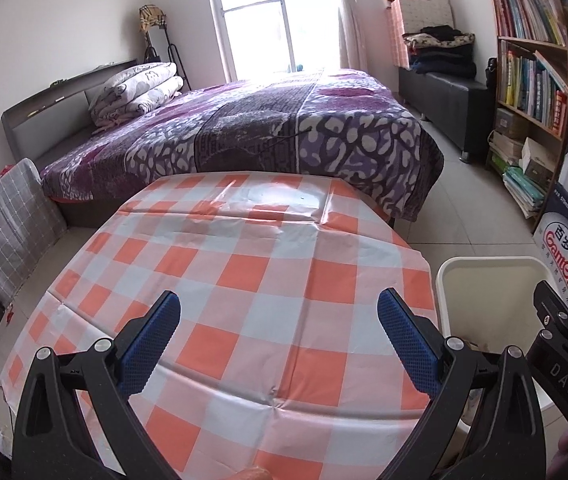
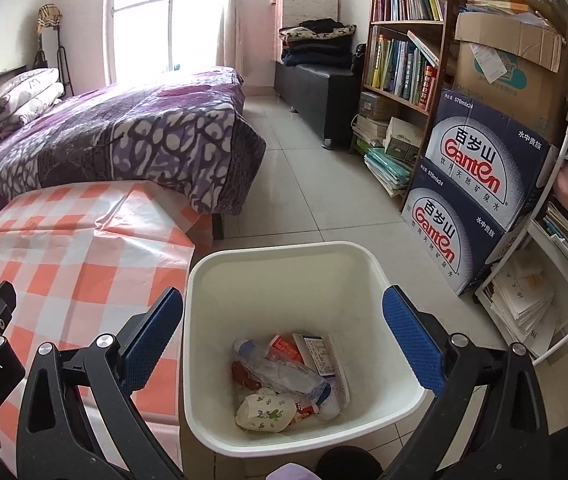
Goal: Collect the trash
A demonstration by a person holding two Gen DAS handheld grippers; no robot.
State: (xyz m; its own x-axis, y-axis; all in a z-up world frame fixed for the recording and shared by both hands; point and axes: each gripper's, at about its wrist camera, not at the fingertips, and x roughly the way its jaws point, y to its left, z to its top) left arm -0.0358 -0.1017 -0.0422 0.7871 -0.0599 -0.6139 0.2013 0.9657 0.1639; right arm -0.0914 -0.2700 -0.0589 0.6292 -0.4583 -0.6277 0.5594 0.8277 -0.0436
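Hovering over the white trash bin (image 2: 296,344), the right gripper (image 2: 284,344) has its two blue-padded fingers spread wide and holds nothing between them. The bin stands on the tiled floor (image 2: 316,184), just beside the right edge of the table with the orange checked cloth (image 2: 76,248). At the bottom of the bin lies the trash (image 2: 288,380): a crushed clear plastic bottle (image 2: 284,376), a red and white packet (image 2: 284,350), a printed paper wrapper (image 2: 322,354) and a crumpled white piece with small green marks (image 2: 266,410). They lie piled together, touching each other.

The left gripper (image 1: 280,344) is above the near part of the table (image 1: 244,280), its fingers also wide apart and empty. In the left wrist view the cloth shows no trash on it, only folds and a bright reflection near the far edge. The white rim of the bin (image 1: 464,268) appears at the right corner of that view.

In my judgement the task is almost finished or finished: all trash that can be seen is already inside the bin, and none is visible on the table. The floor behind the table is hidden, so I cannot tell if something is left there.
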